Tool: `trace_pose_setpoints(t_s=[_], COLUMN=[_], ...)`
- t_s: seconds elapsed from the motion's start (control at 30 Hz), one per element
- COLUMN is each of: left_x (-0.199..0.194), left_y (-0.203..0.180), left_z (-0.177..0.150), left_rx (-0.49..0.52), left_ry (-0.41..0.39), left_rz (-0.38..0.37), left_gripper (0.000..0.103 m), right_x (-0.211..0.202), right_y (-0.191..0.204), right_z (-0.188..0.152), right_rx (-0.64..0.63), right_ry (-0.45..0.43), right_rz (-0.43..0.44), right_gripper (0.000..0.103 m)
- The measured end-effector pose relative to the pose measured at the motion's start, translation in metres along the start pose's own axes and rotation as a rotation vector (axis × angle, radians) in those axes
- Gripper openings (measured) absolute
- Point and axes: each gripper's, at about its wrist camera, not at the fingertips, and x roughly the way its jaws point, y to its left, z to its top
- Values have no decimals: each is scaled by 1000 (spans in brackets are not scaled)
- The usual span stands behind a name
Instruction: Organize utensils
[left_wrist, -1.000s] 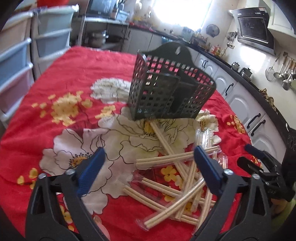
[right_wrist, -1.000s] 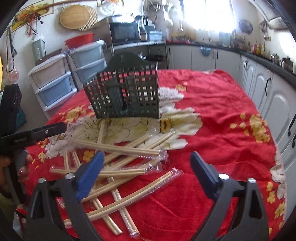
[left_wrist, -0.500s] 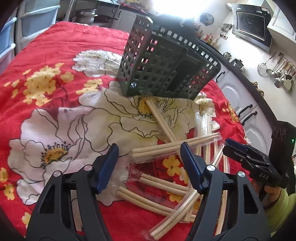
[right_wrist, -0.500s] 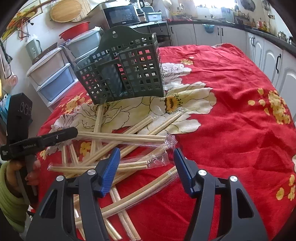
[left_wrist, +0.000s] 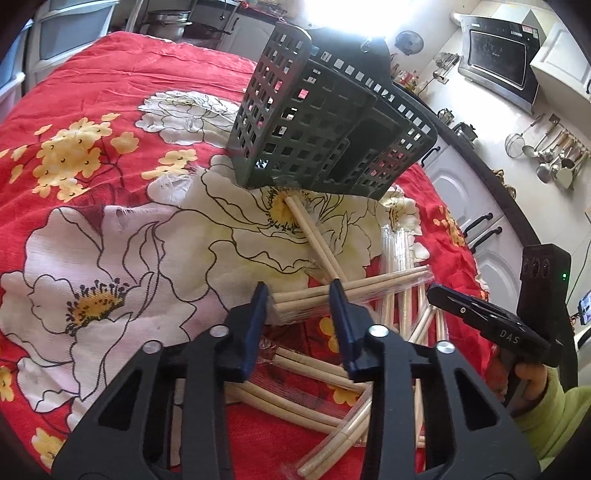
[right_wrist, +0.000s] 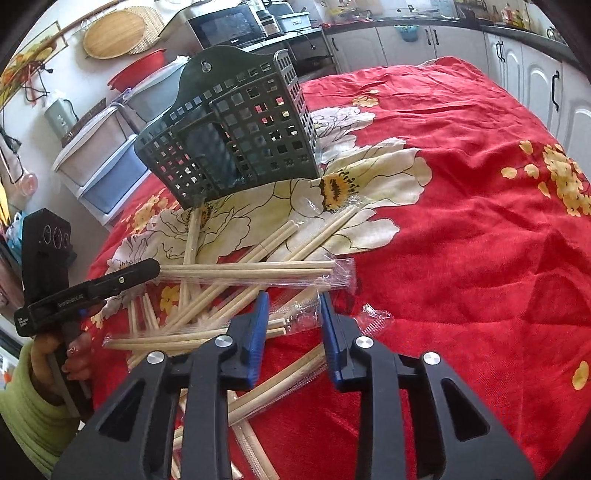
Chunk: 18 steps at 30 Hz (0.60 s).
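A dark green slotted utensil basket (left_wrist: 325, 133) (right_wrist: 240, 144) stands on the red floral tablecloth. Several plastic-wrapped pairs of wooden chopsticks (left_wrist: 354, 288) (right_wrist: 243, 269) lie in a loose pile in front of it. My left gripper (left_wrist: 301, 295) is low over the pile, its jaws half closed on either side of one wrapped pair's end, a gap still showing. My right gripper (right_wrist: 293, 306) is also half closed, straddling the wrapper end of another pair (right_wrist: 295, 314). Each gripper shows in the other's view: the right one (left_wrist: 480, 317) and the left one (right_wrist: 110, 284).
The tablecloth (left_wrist: 92, 206) (right_wrist: 480, 221) covers a round table. Plastic drawer units (right_wrist: 103, 155) stand beyond the table's far left in the right wrist view. Kitchen cabinets and a counter (left_wrist: 480, 206) run along the right of the left wrist view.
Both grippers have dropped down and forward to the chopstick pile, and both jaws have narrowed from wide open to half closed around wrapped pairs.
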Motion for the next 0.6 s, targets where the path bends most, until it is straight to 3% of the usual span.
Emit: trace_pose_setpoints(t_s=[0.13, 0.3, 0.6], left_x=[-2, -14, -54], left_y=[-3, -10, -40], left_z=[0, 4, 28], left_rx=[7, 23, 77], left_ry=[-6, -45, -155], left_rz=[-14, -34, -70], left_gripper=[15, 7, 4], right_x=[-6, -21, -55], right_y=[1, 7, 34], right_z=[-1, 4, 32], right_rx=[-1, -2, -65], right_ry=[-19, -72, -189], right_rz=[1, 19, 82], right_gripper=[3, 2, 1])
